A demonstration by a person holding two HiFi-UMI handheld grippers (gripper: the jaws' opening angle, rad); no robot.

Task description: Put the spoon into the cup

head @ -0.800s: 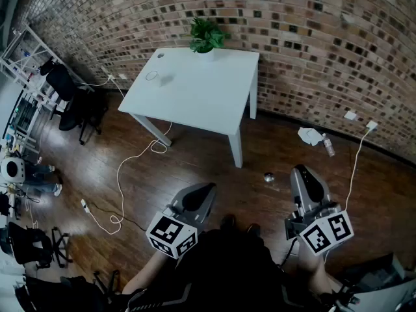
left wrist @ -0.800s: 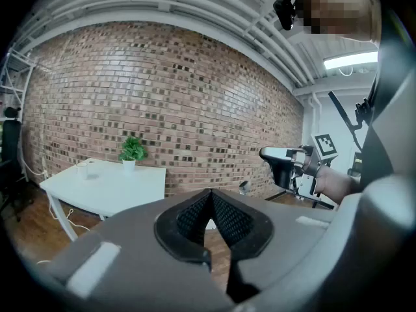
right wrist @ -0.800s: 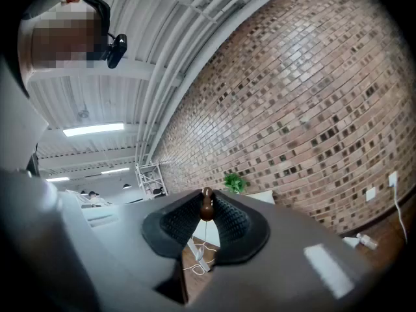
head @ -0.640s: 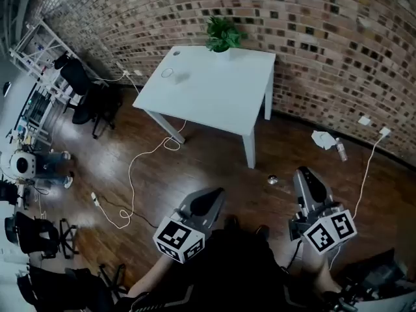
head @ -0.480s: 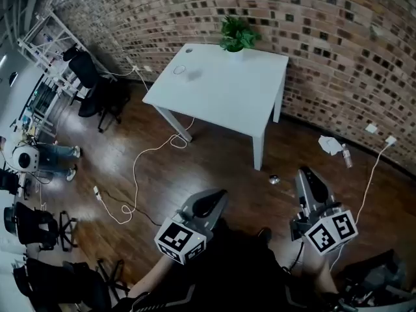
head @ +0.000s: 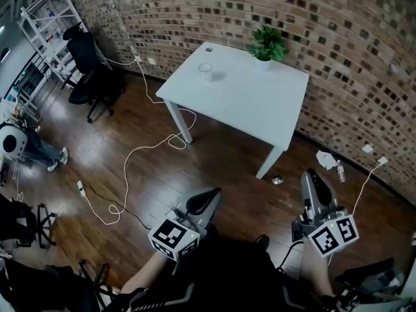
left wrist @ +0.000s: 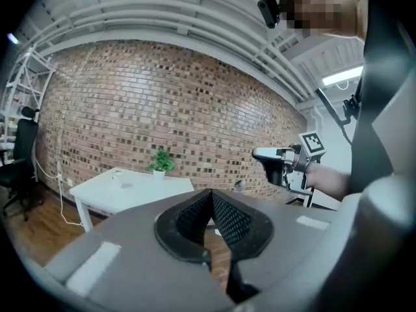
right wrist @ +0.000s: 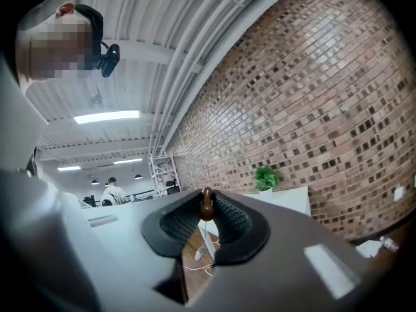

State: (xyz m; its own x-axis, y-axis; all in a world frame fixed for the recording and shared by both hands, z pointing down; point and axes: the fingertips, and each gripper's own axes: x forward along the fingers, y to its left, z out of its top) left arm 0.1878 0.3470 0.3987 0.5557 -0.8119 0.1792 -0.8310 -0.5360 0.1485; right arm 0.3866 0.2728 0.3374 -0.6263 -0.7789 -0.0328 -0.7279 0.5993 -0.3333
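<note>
A clear cup (head: 206, 71) stands near the far left corner of the white table (head: 247, 106), well away from both grippers. My right gripper (head: 311, 174) is held level and shut on the spoon. The spoon's metal bowl (head: 277, 181) sticks out to the left over the floor. In the right gripper view the spoon's brown handle end (right wrist: 207, 207) sits pinched between the pads. My left gripper (head: 209, 197) hangs beside it, shut, with nothing in it. In the left gripper view the cup (left wrist: 118, 172) is a small shape on the table (left wrist: 130, 190).
A potted plant (head: 266, 44) stands at the table's back edge by the brick wall. White cables (head: 130, 168) trail over the wooden floor. Office chairs (head: 88, 64) and shelving stand at the left. Crumpled paper and a bottle (head: 328, 161) lie by the wall.
The table has drifted to the right and a little lower in the head view. Both grippers keep the same pose, and the spoon stays in the right one.
</note>
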